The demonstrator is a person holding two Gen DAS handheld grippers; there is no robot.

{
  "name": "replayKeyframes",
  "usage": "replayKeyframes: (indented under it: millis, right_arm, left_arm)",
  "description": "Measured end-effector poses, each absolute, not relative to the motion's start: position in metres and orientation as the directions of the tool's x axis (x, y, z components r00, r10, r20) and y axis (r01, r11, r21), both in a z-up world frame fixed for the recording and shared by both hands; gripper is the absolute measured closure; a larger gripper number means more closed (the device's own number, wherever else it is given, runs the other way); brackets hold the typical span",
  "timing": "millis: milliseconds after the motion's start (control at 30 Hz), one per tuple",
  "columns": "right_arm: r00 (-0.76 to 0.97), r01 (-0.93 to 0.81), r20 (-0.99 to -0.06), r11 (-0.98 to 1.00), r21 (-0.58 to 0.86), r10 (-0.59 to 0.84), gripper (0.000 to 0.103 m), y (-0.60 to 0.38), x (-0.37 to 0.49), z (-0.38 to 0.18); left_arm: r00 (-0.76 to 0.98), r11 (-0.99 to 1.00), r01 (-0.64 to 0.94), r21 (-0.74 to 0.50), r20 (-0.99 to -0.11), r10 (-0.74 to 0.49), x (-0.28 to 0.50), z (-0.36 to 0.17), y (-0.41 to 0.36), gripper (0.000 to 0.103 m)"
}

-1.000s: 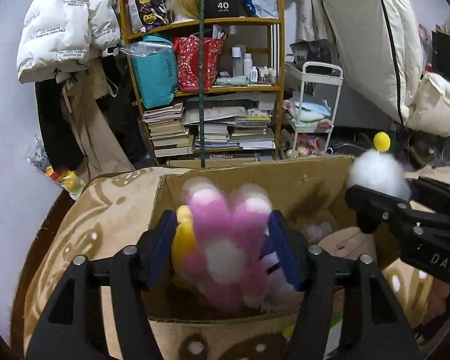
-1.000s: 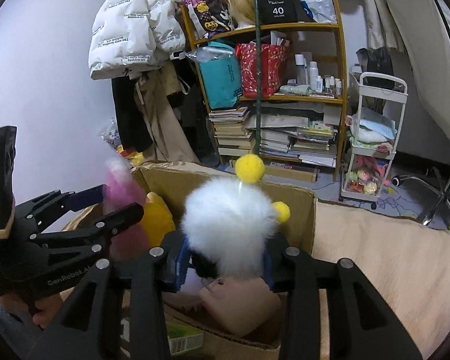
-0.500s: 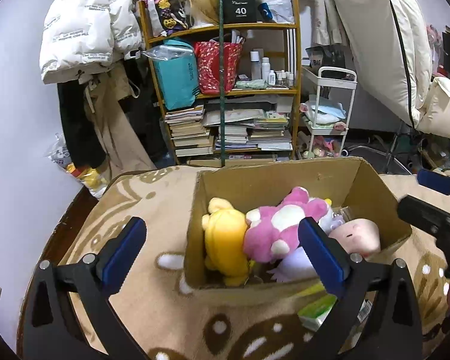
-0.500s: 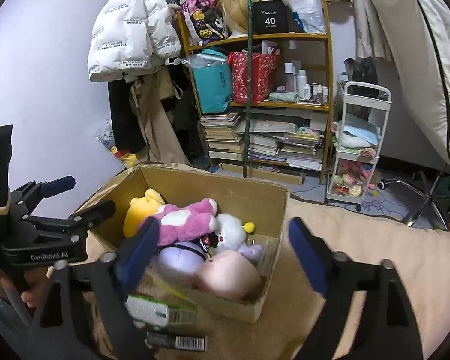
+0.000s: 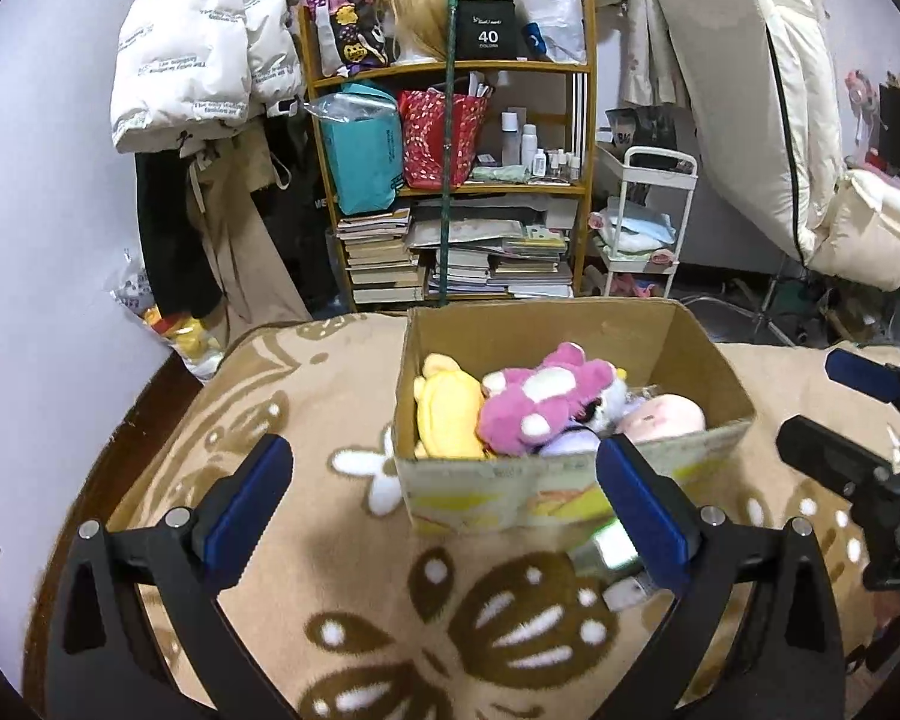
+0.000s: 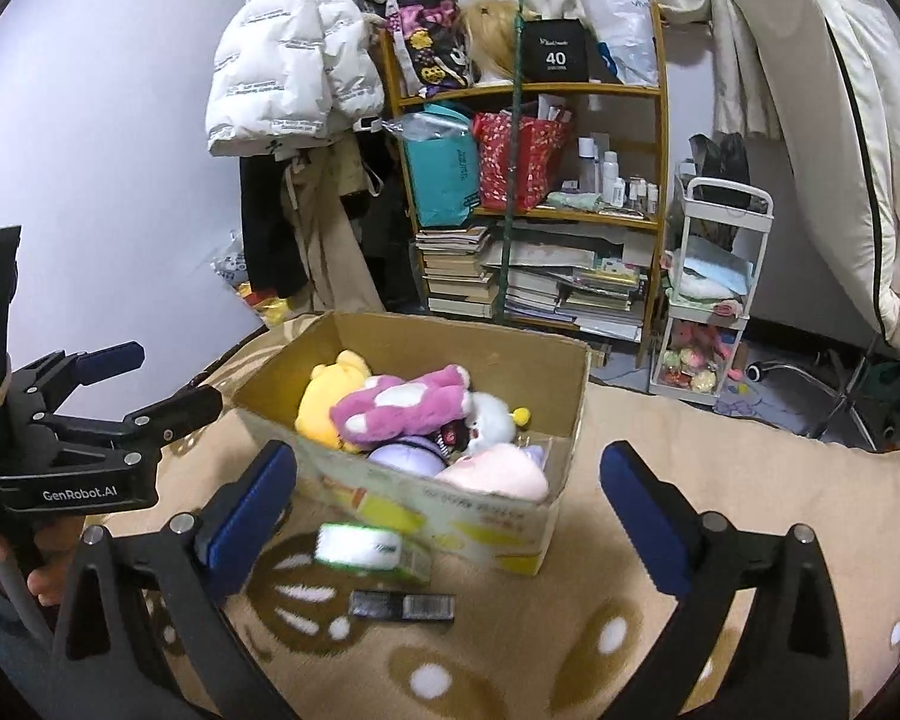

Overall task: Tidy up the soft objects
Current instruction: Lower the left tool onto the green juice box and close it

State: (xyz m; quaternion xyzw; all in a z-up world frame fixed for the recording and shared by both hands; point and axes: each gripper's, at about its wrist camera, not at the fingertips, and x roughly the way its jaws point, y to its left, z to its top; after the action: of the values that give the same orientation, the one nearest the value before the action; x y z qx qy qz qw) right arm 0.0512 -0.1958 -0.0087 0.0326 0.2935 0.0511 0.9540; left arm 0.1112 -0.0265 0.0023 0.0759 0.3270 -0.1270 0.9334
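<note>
A cardboard box stands on a beige patterned blanket. Inside lie a yellow plush, a pink and white plush, a white fluffy plush, a purple plush and a pale pink plush. My left gripper is open and empty, held back in front of the box. My right gripper is open and empty, also in front of the box. Each gripper shows at the edge of the other's view.
A green and white packet and a dark flat item lie on the blanket before the box. Behind stand a wooden bookshelf, a white cart, hanging coats and a folded mattress.
Both grippers opened and let go of the pink plush and the white fluffy plush, which now lie in the box. Both grippers pulled back from the box.
</note>
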Motion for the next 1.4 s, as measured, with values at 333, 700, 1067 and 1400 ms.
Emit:
replayKeyframes:
  millis: [333,700,1067,1400]
  right_arm:
    - [0.829,-0.129,-0.546,0.991,0.033,0.126,0.0,-0.172,0.017,-0.006]
    - [0.786,-0.134,-0.605,0.99,0.036,0.128,0.0,-0.167,0.015,-0.029]
    - [0.734,-0.116,-0.668,0.992,0.056,0.124,0.0,-0.169,0.033,-0.053]
    - [0.681,-0.116,-0.72,0.991,0.069,0.13,0.0,-0.169,0.047,-0.073]
  left_arm:
    - [0.75,0.957,0.28,0.079,-0.64,-0.166,0.078,0.001,-0.017,0.003]
    - [0.712,0.954,0.297,0.048,-0.677,-0.187,0.075,-0.01,-0.015,0.003]
    - [0.656,0.941,0.339,-0.015,-0.713,-0.248,0.095,-0.019,-0.025,0.003]
    - [0.575,0.903,0.421,-0.084,-0.745,-0.338,0.117,-0.034,-0.054,0.003]
